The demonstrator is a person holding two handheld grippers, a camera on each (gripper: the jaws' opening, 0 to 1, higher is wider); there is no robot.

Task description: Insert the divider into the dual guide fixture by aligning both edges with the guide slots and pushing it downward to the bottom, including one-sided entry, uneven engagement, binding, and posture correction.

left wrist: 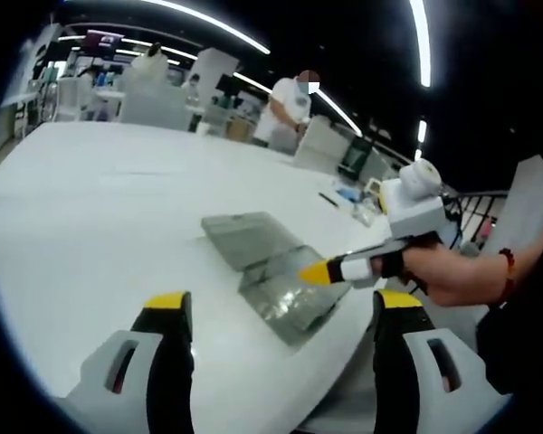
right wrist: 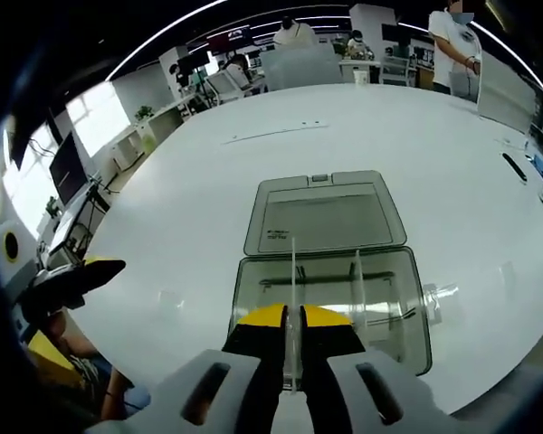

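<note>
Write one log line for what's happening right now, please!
right hand-held gripper: shut on clear divider | divider: upright over open clear box | left hand-held gripper: open, away from box | table: white

Clear divider [right wrist: 292, 298] upright over open fixture [right wrist: 330, 289]

One clear plastic box [right wrist: 330, 303] with one hinged lid [right wrist: 324, 215] lying open sits on one white table [right wrist: 208, 208]. Two thin clear dividers show: one [right wrist: 292, 298] in the right gripper [right wrist: 292, 336], one [right wrist: 357, 287] standing in the box. Two grippers count in all with the left gripper [left wrist: 276, 312], and two black pens [right wrist: 514, 167] lie on the table.
</note>
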